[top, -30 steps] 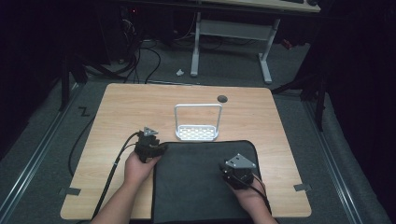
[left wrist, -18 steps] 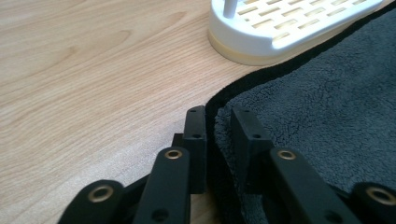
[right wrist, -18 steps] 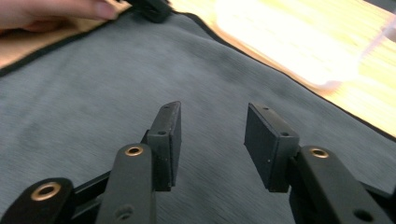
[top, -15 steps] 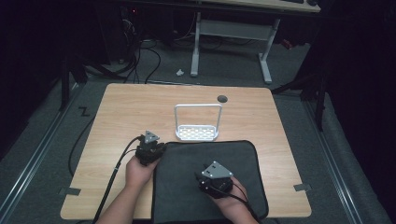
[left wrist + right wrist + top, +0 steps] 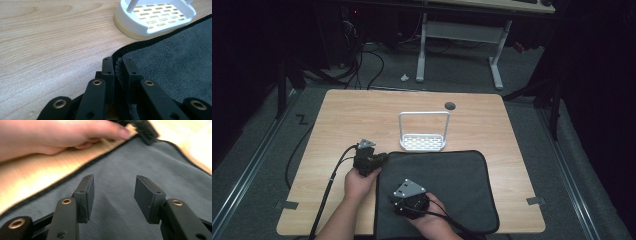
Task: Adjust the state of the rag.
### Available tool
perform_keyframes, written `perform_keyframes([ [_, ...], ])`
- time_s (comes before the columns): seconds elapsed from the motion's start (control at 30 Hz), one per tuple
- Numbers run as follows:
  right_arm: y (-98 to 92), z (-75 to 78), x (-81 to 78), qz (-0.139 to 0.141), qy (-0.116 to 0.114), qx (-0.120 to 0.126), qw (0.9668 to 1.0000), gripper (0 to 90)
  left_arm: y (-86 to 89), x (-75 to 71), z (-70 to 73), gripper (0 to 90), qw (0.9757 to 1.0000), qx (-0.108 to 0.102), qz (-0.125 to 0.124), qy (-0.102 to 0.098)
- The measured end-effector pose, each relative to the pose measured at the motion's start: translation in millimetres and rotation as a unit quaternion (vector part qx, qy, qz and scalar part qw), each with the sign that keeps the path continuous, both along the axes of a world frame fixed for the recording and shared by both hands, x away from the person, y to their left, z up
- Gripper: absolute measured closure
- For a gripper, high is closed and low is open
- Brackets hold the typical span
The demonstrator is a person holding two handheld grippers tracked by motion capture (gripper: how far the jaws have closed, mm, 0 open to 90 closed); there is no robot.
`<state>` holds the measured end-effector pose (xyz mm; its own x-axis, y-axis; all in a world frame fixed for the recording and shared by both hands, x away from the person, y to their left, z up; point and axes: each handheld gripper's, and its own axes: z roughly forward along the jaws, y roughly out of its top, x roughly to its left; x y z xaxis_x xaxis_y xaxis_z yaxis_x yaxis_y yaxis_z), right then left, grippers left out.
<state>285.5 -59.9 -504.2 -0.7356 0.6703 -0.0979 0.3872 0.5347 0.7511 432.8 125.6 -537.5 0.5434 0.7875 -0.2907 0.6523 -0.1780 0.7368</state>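
A dark grey mat [image 5: 452, 180] with a black hem lies on the near half of the wooden table [image 5: 362, 115]. My left gripper [image 5: 381, 159] sits at the mat's far left corner. In the left gripper view its jaws [image 5: 117, 60] have just closed and are shut on the mat's [image 5: 175, 62] hem. My right gripper [image 5: 404, 197] hovers low over the mat's near left part, pointing toward the left hand. Its jaws [image 5: 114, 178] have just been opening and stand open over the mat [image 5: 150, 157], with nothing between them.
A white slotted rack [image 5: 423, 132] with a hoop handle stands just beyond the mat's far edge and looks close in the left gripper view [image 5: 155, 17]. The left hand [image 5: 62, 135] rests ahead of the right jaws. A round cable hole [image 5: 450, 105] is near the table's far edge.
My right gripper has slid left across the mat, from its right part toward the left hand. The left hand and its gripper have stayed at the mat's corner.
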Motion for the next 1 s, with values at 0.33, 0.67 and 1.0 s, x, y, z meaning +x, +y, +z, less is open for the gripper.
perform_keyframes([
  [0.33,33.4,-12.0,-13.3,0.05,0.024,-0.008,0.9984,48.4,1.9,0.9,-0.5,80.9,0.9999,-0.01,0.002,0.006],
  [0.67,42.7,-22.3,-30.2,0.078,0.043,-0.006,0.996,48.2,2.4,1.3,-0.7,80.8,0.9999,-0.012,0.001,0.008],
  [1.0,36.1,-22.3,-24.9,0.069,0.023,-0.022,0.9971,81.6,3.4,1.9,-0.9,80.8,0.9998,-0.017,0.003,0.012],
])
